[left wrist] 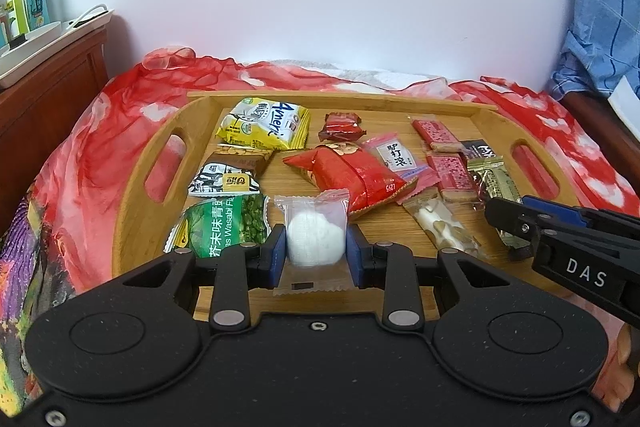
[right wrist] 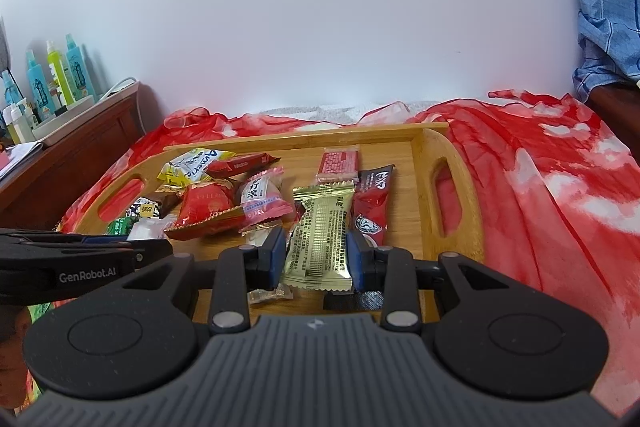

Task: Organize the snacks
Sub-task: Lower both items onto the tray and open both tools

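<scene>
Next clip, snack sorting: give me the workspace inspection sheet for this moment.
Surface: bamboo tray on a red patterned cloth.
Job's things: white ball snack in a clear wrapper; gold bar packet; other packets across the tray.
Clutter: nothing seen.
Grippers: left gripper shut on the white ball snack; right gripper shut on the gold bar packet.
Cables: white cable on the side cabinet.
Surroundings: bottles, white wall, blue checked fabric.
</scene>
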{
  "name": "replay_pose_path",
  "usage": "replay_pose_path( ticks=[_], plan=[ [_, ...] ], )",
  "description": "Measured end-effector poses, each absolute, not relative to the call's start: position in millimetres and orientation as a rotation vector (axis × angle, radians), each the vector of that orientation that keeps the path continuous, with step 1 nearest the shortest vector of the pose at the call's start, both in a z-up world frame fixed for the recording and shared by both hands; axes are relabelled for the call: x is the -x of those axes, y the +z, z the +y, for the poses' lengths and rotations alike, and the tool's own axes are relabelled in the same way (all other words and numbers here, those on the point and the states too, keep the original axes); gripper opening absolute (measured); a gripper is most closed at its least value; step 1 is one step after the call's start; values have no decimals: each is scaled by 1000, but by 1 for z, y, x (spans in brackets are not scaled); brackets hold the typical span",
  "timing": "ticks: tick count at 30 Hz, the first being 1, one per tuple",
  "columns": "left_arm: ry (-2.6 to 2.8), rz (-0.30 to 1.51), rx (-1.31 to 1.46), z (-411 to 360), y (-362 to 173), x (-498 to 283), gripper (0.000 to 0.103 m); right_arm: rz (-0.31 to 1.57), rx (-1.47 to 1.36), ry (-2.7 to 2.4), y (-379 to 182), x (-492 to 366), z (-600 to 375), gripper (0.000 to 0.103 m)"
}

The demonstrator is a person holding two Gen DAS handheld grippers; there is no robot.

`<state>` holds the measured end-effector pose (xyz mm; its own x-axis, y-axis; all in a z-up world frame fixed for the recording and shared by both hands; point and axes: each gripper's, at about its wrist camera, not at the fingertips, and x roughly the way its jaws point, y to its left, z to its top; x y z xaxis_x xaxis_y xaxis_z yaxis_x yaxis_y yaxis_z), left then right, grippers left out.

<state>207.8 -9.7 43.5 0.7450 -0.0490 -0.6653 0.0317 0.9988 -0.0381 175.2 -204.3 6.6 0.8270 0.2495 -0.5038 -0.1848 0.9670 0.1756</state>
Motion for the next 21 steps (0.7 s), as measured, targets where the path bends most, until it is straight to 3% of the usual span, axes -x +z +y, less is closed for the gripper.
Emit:
replay_pose_path(
  ticks=[21],
  plan=[
    [-24, 743, 16, -10, 34, -221, 30, 550, -88, 240, 5, -178, -198, 38]
  ],
)
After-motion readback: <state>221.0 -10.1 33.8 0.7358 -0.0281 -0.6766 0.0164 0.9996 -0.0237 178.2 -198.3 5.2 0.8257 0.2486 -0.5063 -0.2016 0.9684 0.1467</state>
